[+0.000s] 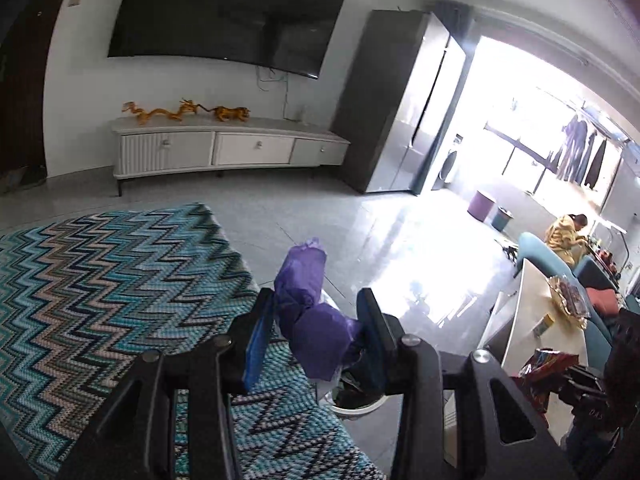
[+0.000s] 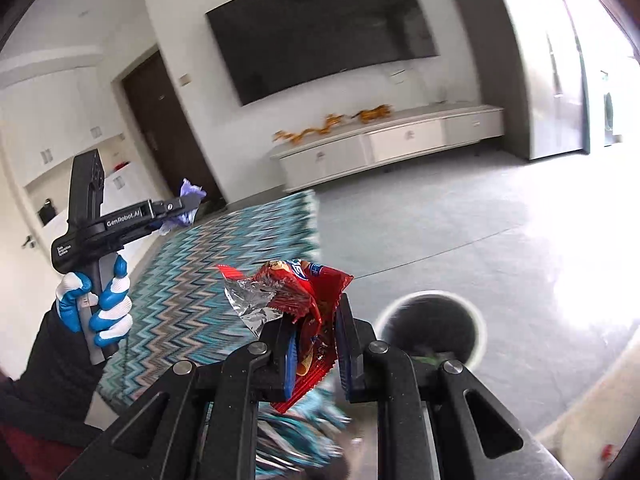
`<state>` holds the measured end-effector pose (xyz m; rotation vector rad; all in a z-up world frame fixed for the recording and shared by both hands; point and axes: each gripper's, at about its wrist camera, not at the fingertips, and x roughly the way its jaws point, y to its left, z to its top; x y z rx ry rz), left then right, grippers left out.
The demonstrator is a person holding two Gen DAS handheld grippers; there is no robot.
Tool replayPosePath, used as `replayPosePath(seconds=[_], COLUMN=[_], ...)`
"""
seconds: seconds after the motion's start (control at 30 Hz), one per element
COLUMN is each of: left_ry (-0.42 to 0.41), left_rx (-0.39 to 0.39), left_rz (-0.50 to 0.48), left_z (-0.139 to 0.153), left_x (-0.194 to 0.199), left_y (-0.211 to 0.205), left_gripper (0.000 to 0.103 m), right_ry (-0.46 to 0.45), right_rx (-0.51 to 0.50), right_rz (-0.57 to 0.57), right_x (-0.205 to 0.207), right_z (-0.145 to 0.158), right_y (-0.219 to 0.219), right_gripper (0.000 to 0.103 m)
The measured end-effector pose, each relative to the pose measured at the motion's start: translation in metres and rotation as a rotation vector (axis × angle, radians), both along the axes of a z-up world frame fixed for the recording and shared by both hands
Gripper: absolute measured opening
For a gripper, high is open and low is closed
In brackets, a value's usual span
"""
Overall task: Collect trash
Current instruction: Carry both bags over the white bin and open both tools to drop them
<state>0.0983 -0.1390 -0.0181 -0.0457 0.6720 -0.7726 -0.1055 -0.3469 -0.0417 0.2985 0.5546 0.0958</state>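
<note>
My left gripper (image 1: 314,312) is shut on a crumpled purple wrapper (image 1: 308,308) and holds it in the air above the white-rimmed trash bin (image 1: 360,406), which is mostly hidden behind the fingers. The same gripper (image 2: 188,208) with the purple wrapper (image 2: 188,196) shows at the left of the right wrist view. My right gripper (image 2: 310,320) is shut on a red snack wrapper (image 2: 296,288) with a silver inside, held just left of the round dark trash bin (image 2: 432,328) on the floor.
A zigzag blue rug (image 1: 100,288) covers the floor at left. A white coffee table (image 1: 536,320) with more wrappers (image 1: 568,300) stands at right, next to a teal sofa (image 1: 560,264). A TV cabinet (image 1: 224,148) lines the far wall. A person (image 1: 568,232) sits far right.
</note>
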Motion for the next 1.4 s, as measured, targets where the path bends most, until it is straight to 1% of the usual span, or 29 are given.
replayPosePath(seconds=[0.1,0.2,0.27,0.3,0.4,0.43,0.5,0.57,0.67,0.77,0.83,0.87,0.9,0.93,0.97,1.0,1.1,1.2,1.3,1.4], left_ry=[0.015,0.045,0.061,0.072,0.117,0.129,0.161,0.199,0.246,0.306,0.35,0.368,0.386,0.403,0.414,0.424,0.433,0.41,0.391,0.354], left_rx=[0.034,0.08,0.118,0.13,0.164,0.179,0.204,0.229,0.258,0.267,0.262,0.258,0.255,0.252,0.251,0.254,0.256,0.265,0.257,0.254], left_rz=[-0.061,-0.125,-0.153,-0.16,-0.188,-0.195,-0.205,-0.212,-0.216,-0.224,-0.233,-0.237,-0.24,-0.242,-0.244,-0.244,-0.244,-0.23,-0.217,-0.208], left_z=[-0.009,-0.026,-0.039,-0.045,-0.068,-0.076,-0.091,-0.108,-0.131,-0.152,-0.165,-0.17,-0.175,-0.181,-0.184,-0.188,-0.194,-0.194,-0.186,-0.171], left_x=[-0.005,-0.008,-0.006,-0.004,0.008,0.012,0.024,0.037,0.052,0.067,0.076,0.08,0.084,0.088,0.09,0.092,0.094,0.094,0.089,0.081], left_y=[-0.038,-0.076,-0.099,-0.107,-0.135,-0.143,-0.159,-0.174,-0.192,-0.205,-0.212,-0.216,-0.218,-0.221,-0.223,-0.225,-0.225,-0.225,-0.221,-0.215], left_gripper=[0.04,0.04,0.04,0.04,0.04,0.04,0.042,0.043,0.043,0.044,0.046,0.051,0.056,0.058,0.06,0.061,0.061,0.061,0.061,0.061], right_ry=[0.001,0.021,0.053,0.064,0.116,0.129,0.167,0.195,0.25,0.302,0.334,0.347,0.364,0.374,0.38,0.392,0.411,0.41,0.406,0.403], right_rx=[-0.031,-0.021,0.015,0.022,0.073,0.078,0.096,0.108,0.128,0.157,0.168,0.174,0.182,0.183,0.181,0.179,0.184,0.185,0.175,0.159], right_rz=[-0.063,-0.106,-0.136,-0.142,-0.156,-0.159,-0.165,-0.167,-0.179,-0.187,-0.193,-0.195,-0.199,-0.201,-0.205,-0.212,-0.226,-0.227,-0.225,-0.22], right_x=[-0.012,-0.006,0.013,0.017,0.049,0.053,0.078,0.094,0.126,0.146,0.159,0.162,0.168,0.168,0.165,0.167,0.172,0.171,0.172,0.173], right_z=[0.0,-0.014,-0.032,-0.038,-0.067,-0.074,-0.095,-0.111,-0.141,-0.17,-0.187,-0.194,-0.203,-0.209,-0.214,-0.218,-0.223,-0.225,-0.223,-0.219], right_y=[-0.027,-0.047,-0.063,-0.066,-0.083,-0.088,-0.098,-0.108,-0.123,-0.133,-0.138,-0.14,-0.142,-0.145,-0.142,-0.142,-0.141,-0.141,-0.14,-0.137], right_gripper=[0.016,0.016,0.016,0.016,0.017,0.018,0.021,0.024,0.024,0.03,0.034,0.037,0.044,0.047,0.052,0.055,0.059,0.063,0.065,0.067])
